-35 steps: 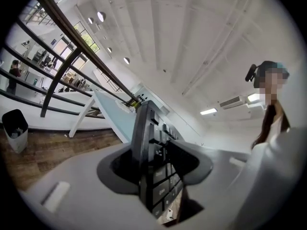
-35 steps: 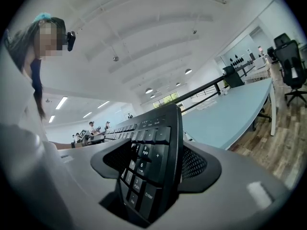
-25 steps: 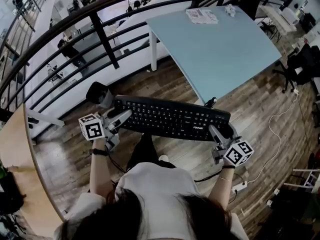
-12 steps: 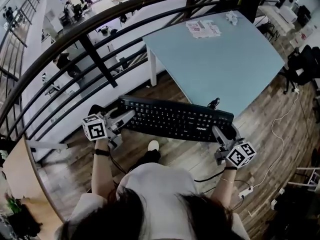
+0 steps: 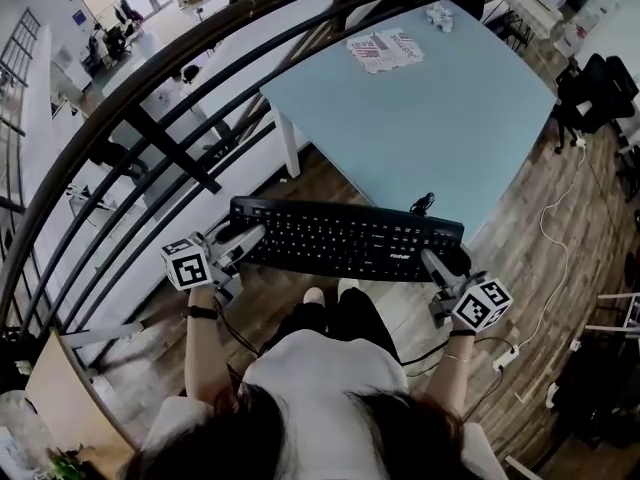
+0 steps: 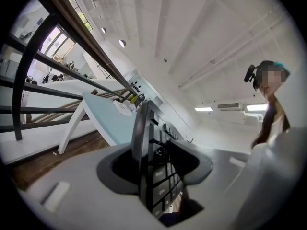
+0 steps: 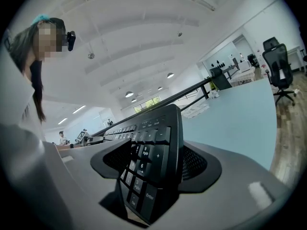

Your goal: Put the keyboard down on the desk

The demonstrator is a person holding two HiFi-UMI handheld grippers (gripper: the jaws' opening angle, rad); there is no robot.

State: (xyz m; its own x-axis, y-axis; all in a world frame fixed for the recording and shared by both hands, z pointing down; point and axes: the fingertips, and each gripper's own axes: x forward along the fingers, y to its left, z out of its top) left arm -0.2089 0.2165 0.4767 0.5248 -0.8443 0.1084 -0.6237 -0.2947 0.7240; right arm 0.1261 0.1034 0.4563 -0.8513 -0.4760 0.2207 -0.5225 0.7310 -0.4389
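A black keyboard [image 5: 345,238] hangs in the air, level, keys up, just short of the near corner of the pale blue desk [image 5: 420,108]. My left gripper [image 5: 243,238] is shut on its left end, and in the left gripper view the keyboard's edge [image 6: 144,147] runs between the jaws. My right gripper [image 5: 437,264] is shut on its right end, where the number pad [image 7: 151,164] fills the jaws in the right gripper view. The keyboard's cable plug [image 5: 423,205] sticks up behind it near the desk edge.
Printed papers [image 5: 383,50] and a crumpled white item [image 5: 438,16] lie at the desk's far end. A dark metal railing [image 5: 170,138] runs along the left. An office chair [image 5: 598,93] stands at the right, and a white cable [image 5: 555,258] trails over the wood floor.
The view has swung so the desk sits more squarely ahead and closer to the keyboard. Both grippers keep their hold on the keyboard's ends.
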